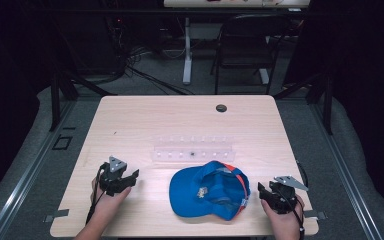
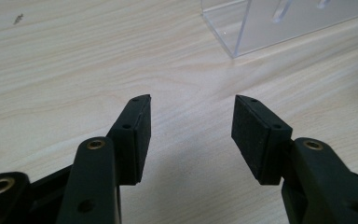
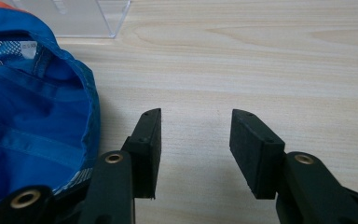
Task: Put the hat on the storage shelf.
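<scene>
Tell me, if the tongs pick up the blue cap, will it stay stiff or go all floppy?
Probably floppy: the blue cap lies upside down, its thin fabric crown already sagging and creased. The brim looks flatter, so likely stiffer. It seems light, so a push would probably slide it across the wooden table.

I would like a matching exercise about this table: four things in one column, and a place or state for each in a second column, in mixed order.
Things
1. cap
2. clear rack
3. left gripper
4. round hole

Places or states
A. near the far edge of the table
B. open, over bare wood at the near left
C. upside down, between the two grippers
D. just behind the cap, mid-table

Pairs: 1-C, 2-D, 3-B, 4-A
</scene>
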{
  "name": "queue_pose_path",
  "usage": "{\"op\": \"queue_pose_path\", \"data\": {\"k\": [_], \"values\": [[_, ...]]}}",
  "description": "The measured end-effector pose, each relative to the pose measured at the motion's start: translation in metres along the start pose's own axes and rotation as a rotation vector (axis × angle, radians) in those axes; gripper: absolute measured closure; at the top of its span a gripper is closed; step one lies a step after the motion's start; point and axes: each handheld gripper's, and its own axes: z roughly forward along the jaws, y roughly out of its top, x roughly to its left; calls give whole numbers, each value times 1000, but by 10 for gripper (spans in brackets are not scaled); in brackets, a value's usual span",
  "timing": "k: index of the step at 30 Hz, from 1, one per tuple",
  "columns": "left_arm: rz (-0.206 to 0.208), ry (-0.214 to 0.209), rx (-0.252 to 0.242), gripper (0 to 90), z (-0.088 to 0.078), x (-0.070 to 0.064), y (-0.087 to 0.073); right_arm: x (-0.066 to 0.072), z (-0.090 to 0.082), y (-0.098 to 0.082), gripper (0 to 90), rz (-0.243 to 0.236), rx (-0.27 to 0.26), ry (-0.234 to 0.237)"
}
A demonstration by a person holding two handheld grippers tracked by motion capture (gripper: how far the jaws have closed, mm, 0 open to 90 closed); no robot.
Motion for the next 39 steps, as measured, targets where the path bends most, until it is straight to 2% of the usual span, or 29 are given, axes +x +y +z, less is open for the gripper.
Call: {"op": "queue_pose_path", "data": {"k": [4, 8, 10, 14, 16, 21, 23, 24, 31, 39], "values": [[-1, -1, -5, 473, -2, 0, -1, 0, -1, 1, 541, 0, -6, 6], [8, 0, 4, 473, -2, 2, -4, 0, 0, 1, 541, 6, 15, 18], [2, -1, -1, 474, -4, 3, -4, 0, 1, 4, 538, -2, 22, 23], [-5, 5, -2, 473, -7, 3, -7, 1, 2, 4, 536, 14, 49, 38], [4, 6, -3, 473, -8, 3, -6, 4, 3, 3, 537, 0, 66, 37], [17, 7, 3, 473, -7, 2, -7, 3, 1, 8, 539, 4, 60, 47], [8, 8, 1, 473, -7, 2, -8, 2, 1, 11, 538, 7, 80, 57], [13, 10, 3, 473, -7, 2, -8, 1, 3, 13, 538, -5, 110, 70], [6, 19, 5, 473, -9, 3, -10, 1, 8, 16, 538, 6, 169, 73], [5, 21, 1, 472, -11, 3, -11, 9, 5, 28, 532, -53, 231, 75]]}}
